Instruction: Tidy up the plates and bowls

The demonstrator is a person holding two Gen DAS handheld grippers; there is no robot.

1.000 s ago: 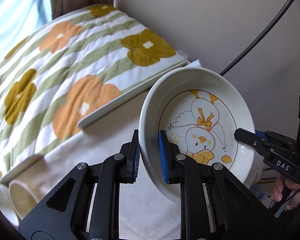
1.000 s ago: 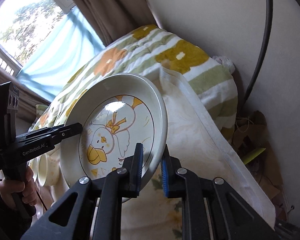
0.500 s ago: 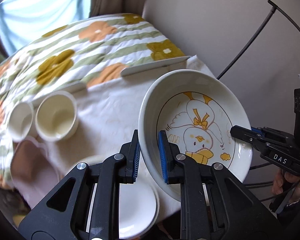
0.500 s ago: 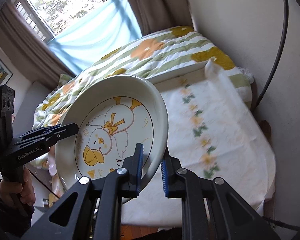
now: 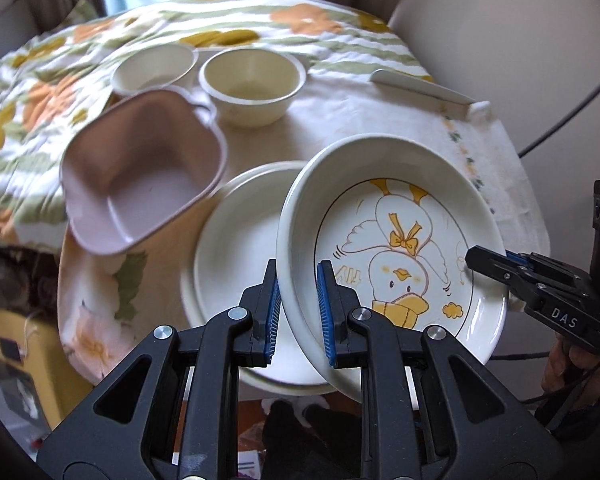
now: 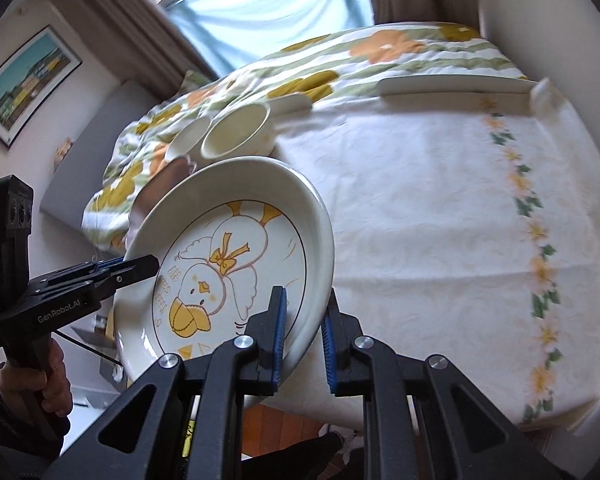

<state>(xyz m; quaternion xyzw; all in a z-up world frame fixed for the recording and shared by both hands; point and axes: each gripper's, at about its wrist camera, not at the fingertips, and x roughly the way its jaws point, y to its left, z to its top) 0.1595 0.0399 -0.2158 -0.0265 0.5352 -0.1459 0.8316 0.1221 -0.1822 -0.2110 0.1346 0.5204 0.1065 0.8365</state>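
A white deep plate with a duck drawing (image 5: pixel 396 248) hangs tilted in the air between both grippers. My left gripper (image 5: pixel 298 312) is shut on its left rim. My right gripper (image 6: pixel 304 340) is shut on the opposite rim of the duck plate (image 6: pixel 228 264); it also shows in the left wrist view (image 5: pixel 496 266). Under the duck plate a plain white plate (image 5: pixel 240 264) lies on the table. A pink squarish bowl (image 5: pixel 140 176) and two cream bowls (image 5: pixel 252 80) (image 5: pixel 152 66) stand behind it.
The table has a white floral cloth (image 6: pixel 440 200). A flat white plate (image 6: pixel 456 85) lies at its far edge against a flower-patterned quilt (image 6: pixel 340 64). A wall is on the right, a window with a blue curtain behind. The left hand's gripper body (image 6: pixel 52 292) is at the left.
Both grippers have swung the duck plate down and left from over the quilt to above the plain white plate. The pink bowl and cream bowls came into view.
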